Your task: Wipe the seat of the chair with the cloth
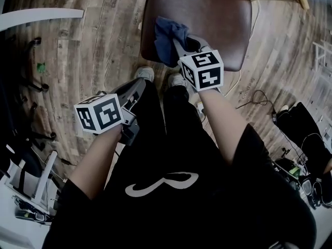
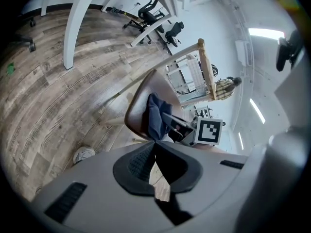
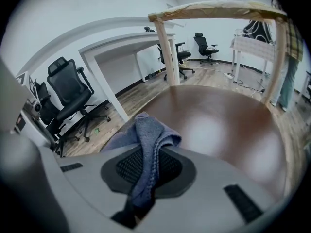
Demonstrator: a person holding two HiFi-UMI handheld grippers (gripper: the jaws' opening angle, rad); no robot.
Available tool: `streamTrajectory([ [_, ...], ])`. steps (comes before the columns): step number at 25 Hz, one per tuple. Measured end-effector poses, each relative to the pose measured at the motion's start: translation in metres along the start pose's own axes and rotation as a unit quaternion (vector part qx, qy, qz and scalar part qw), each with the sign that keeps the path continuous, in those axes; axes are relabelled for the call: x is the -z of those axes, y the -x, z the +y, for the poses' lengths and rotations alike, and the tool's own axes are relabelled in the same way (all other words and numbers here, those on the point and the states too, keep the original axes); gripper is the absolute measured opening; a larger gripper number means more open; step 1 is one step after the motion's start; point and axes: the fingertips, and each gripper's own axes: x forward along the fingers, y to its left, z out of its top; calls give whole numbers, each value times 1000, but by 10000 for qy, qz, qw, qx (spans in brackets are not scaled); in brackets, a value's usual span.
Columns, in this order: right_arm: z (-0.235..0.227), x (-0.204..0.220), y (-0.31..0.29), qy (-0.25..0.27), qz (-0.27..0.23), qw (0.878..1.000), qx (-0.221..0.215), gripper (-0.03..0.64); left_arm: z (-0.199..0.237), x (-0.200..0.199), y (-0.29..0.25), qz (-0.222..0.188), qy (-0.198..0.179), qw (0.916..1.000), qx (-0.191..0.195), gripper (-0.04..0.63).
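Left gripper [image 1: 136, 91] is idling closed; right gripper [image 1: 181, 44] is pinching cloth [image 1: 165, 35] on seat [image 1: 218, 14].
Best now: pressing cloth flat, sweeping across seat's bare side.

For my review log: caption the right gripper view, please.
Right hand-held gripper clamps a blue cloth over the brown chair seat.

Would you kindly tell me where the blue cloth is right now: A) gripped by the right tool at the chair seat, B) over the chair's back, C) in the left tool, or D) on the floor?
A: the cloth is pinched between the jaws of the right tool at the brown seat, while the left tool holds nothing.
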Motion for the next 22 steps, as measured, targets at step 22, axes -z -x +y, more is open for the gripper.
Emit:
streamTrajectory([
  [22,-158,62,89,-611,-186,9946,818,54,-74,50,-81,302,-204,9993,32,14],
])
